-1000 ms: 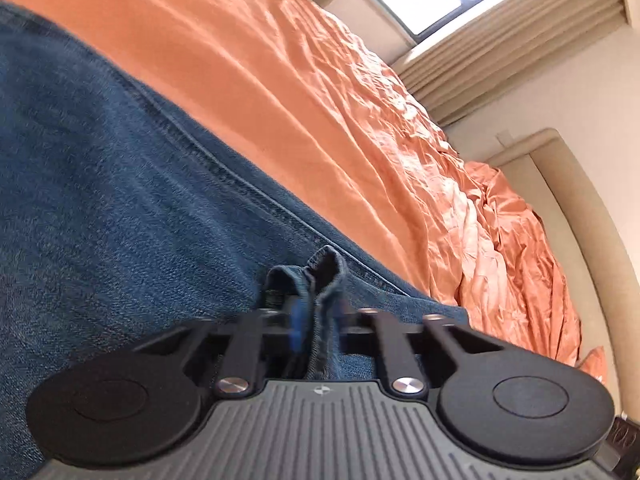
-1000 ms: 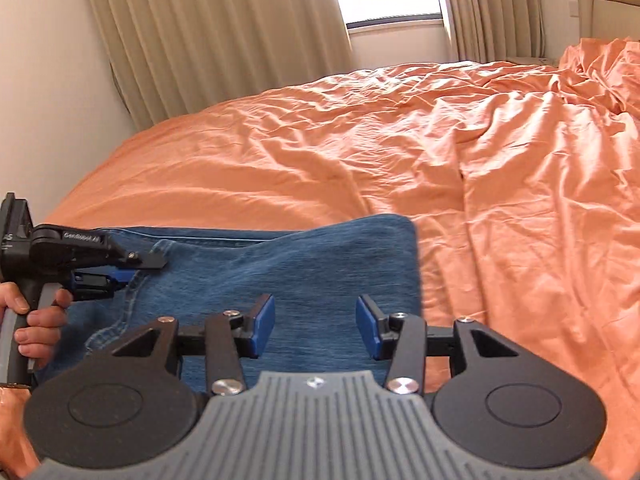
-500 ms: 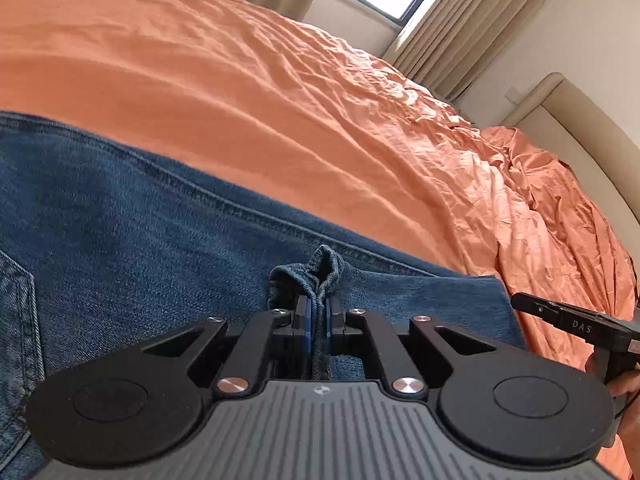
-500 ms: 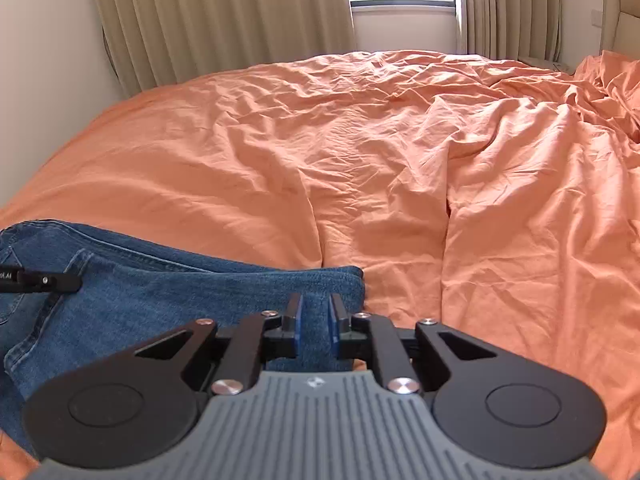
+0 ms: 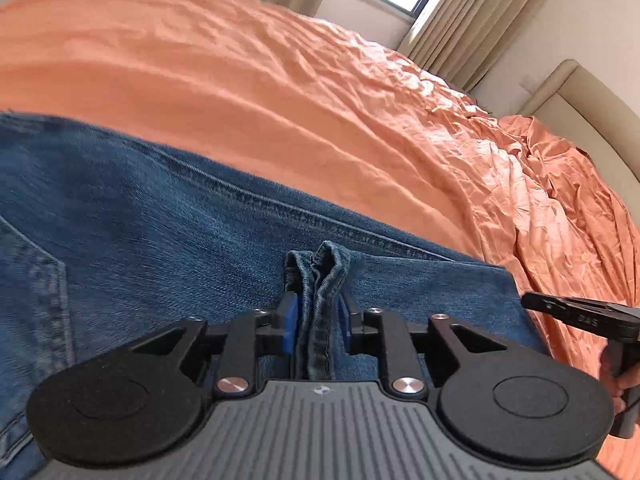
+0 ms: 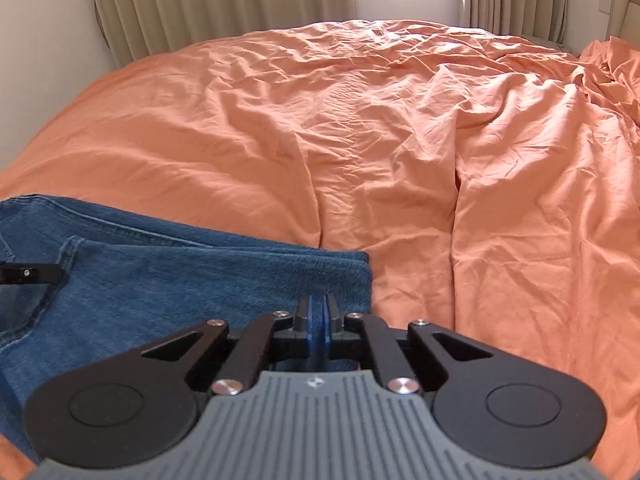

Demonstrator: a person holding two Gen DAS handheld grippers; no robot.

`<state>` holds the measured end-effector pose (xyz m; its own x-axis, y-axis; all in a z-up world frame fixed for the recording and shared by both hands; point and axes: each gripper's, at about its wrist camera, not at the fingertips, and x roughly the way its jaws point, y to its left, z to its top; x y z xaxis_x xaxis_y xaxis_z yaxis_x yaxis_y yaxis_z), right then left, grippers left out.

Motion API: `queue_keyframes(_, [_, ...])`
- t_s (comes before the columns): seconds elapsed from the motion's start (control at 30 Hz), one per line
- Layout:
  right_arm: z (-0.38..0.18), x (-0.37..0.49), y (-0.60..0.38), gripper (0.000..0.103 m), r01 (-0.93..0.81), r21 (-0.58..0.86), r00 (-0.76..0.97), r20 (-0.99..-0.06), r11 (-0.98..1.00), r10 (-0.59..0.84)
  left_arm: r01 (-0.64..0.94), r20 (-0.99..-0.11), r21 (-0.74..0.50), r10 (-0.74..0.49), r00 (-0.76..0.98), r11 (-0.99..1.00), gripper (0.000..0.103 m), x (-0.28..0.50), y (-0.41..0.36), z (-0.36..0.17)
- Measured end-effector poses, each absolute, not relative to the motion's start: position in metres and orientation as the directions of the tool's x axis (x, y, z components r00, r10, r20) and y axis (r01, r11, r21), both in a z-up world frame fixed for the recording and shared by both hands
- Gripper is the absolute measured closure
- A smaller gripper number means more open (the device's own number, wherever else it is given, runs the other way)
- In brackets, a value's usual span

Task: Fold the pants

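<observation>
Blue jeans [image 5: 160, 224] lie folded on the orange bed cover. In the left wrist view my left gripper [image 5: 316, 312] is shut on a bunched hem of the jeans [image 5: 320, 280] that sticks up between its blue pads. In the right wrist view the jeans [image 6: 180, 280] lie at the lower left. My right gripper [image 6: 319, 316] has its pads nearly together over the near right edge of the jeans; a thin strip of denim seems pinched between them. The right gripper's tip shows at the right edge of the left view [image 5: 580, 314]; the left gripper's tip shows at the left edge of the right view [image 6: 32, 274].
The wrinkled orange bed cover [image 6: 400, 140] stretches away to the curtains [image 6: 220, 0] and window. A beige headboard [image 5: 580, 96] stands at the far right, with a rumpled heap of cover [image 5: 560, 168] before it.
My right gripper has closed from wide open and dropped onto the jeans' near right edge. My left gripper keeps its hold on the hem and has levelled out.
</observation>
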<state>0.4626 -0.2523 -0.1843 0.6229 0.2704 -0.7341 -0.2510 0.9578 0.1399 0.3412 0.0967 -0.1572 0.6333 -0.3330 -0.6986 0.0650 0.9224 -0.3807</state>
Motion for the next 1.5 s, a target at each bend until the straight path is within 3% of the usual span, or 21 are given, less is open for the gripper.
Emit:
queue_keyframes(0.17, [-0.166,0.386,-0.253,0.101,-0.303,0.138,0.632,-0.711,0.943,0.307,0.128,-0.672,-0.336,-0.332,0.662,0.933,0.076,0.293,0.082,-0.130])
queue_keyframes(0.33, [-0.185,0.337,-0.249,0.101,-0.275,0.134,0.652,-0.701,0.952,0.287,0.129,-0.707,-0.302,-0.313,0.635,0.944,0.079,0.264,0.062,-0.139])
queue_keyframes(0.47, [-0.205,0.326,-0.249,0.101,-0.246,0.163,0.644,-0.709,0.956,0.287,0.082,-0.752,-0.277,-0.269,0.602,0.957,0.084,0.262,0.058,-0.160])
queue_keyframes(0.57, [-0.219,0.330,-0.246,0.102,-0.243,0.158,0.606,-0.746,0.957,0.277,0.037,-0.777,-0.313,-0.279,0.565,0.949,0.098,0.264,0.063,-0.174])
queue_keyframes(0.9, [-0.226,0.333,-0.248,0.103,-0.245,0.155,0.618,-0.736,0.957,0.277,0.021,-0.751,-0.321,-0.268,0.604,0.947,0.097,0.250,0.067,-0.175])
queue_keyframes(0.97, [-0.217,0.326,-0.249,0.103,-0.260,0.142,0.647,-0.709,0.955,0.282,0.060,-0.731,-0.264,-0.240,0.639,0.963,0.090,0.238,0.060,-0.162])
queue_keyframes(1.03, [-0.208,0.321,-0.249,0.100,-0.286,0.134,0.667,-0.683,0.949,0.298,0.069,-0.708,-0.201,-0.194,0.679,0.977,0.060,0.225,0.056,-0.147])
queue_keyframes(1.3, [-0.163,0.310,-0.205,0.100,-0.471,0.021,0.654,-0.662,0.882,0.365,-0.119,-0.636,-0.185,-0.026,0.771,0.976,0.052,0.188,0.095,-0.103])
queue_keyframes(1.5, [-0.129,0.323,-0.154,0.094,-0.569,-0.045,0.625,-0.673,0.821,0.396,-0.317,-0.584,-0.330,0.072,0.809,0.889,0.044,0.176,0.168,-0.092])
